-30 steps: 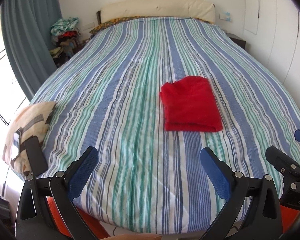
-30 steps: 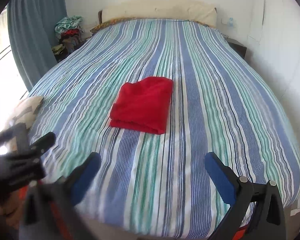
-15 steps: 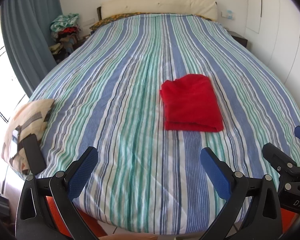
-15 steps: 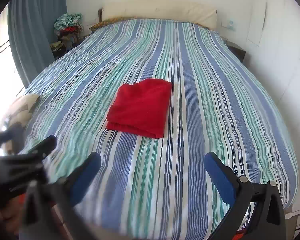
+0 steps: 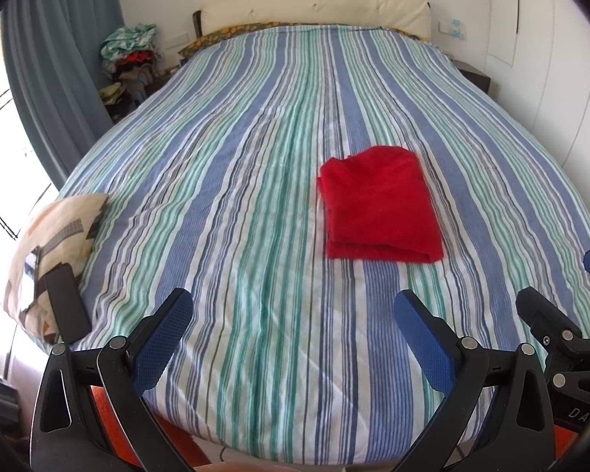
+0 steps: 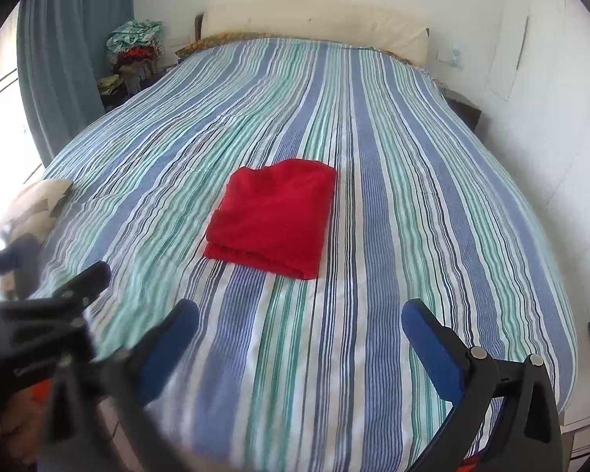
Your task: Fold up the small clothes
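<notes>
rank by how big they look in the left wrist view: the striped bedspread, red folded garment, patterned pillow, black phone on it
1. striped bedspread, by far the largest
2. red folded garment
3. patterned pillow, close to the garment in apparent size, and fisheye edge distortion makes that order unsure
4. black phone

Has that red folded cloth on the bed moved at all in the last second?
No. The red cloth lies across the same stripes of the bedspread as before; only the cameras shifted slightly.

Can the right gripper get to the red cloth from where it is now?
Probably yes. The right gripper is open and holds nothing, and only bare striped bedspread lies between it and the folded red cloth.
</notes>
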